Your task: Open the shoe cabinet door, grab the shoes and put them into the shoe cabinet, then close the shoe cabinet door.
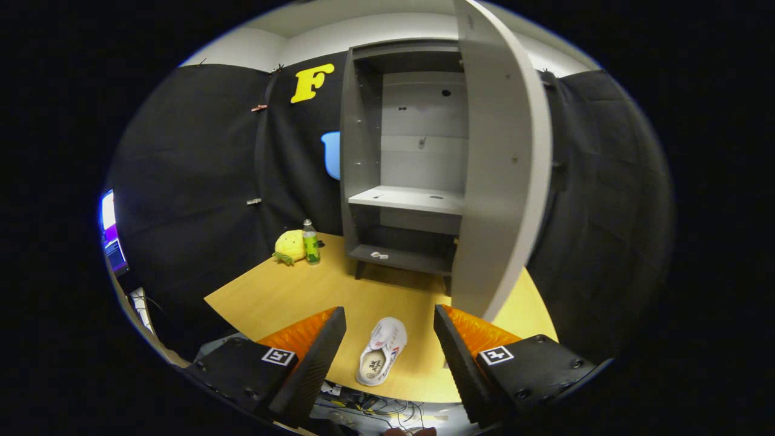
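The gripper (389,339) has its fingers spread wide and holds nothing, with the shoe (381,358) lying on the table (272,297) between them, toe pointing at twelve o'clock toward the cabinet (399,163). That framing suggests it is lining up for a grab. The cabinet door (502,163) is swung out at about one o'clock, so the shelves are reachable; the middle shelf (408,198) looks free. A bottle (310,242) and a yellow plush toy (290,246) stand at about eleven o'clock, well apart from the shoe, out of the path.
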